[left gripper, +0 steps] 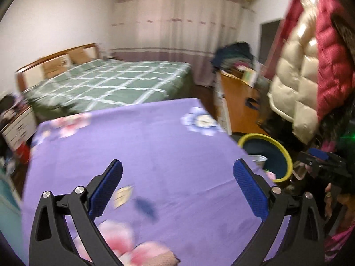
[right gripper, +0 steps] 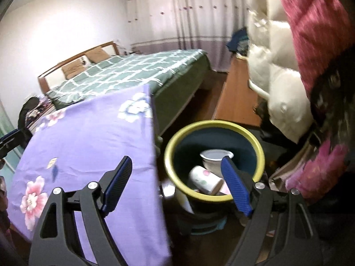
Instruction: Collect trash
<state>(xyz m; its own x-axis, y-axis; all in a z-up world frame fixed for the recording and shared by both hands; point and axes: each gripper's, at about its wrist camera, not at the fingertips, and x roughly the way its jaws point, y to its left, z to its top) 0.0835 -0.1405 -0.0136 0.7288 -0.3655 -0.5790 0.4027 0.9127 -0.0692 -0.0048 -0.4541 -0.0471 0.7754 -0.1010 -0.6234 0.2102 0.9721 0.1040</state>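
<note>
Down in the yellow-rimmed bin point(right gripper: 214, 159) beside the table lie a white paper cup point(right gripper: 205, 181) on its side and a white bowl point(right gripper: 216, 158) behind it. The right gripper point(right gripper: 177, 177) hangs over the bin's near rim, jaws well apart, gripping nothing. The left gripper point(left gripper: 177, 177) spreads wide over the purple floral cloth point(left gripper: 155, 146), empty too. Green checked bed point(left gripper: 106, 84) beyond, puffy jackets point(left gripper: 310, 66) hanging at right

Green checked bed point(left gripper: 106, 84), seemingly hanging jackets point(left gripper: 310, 66)
</note>
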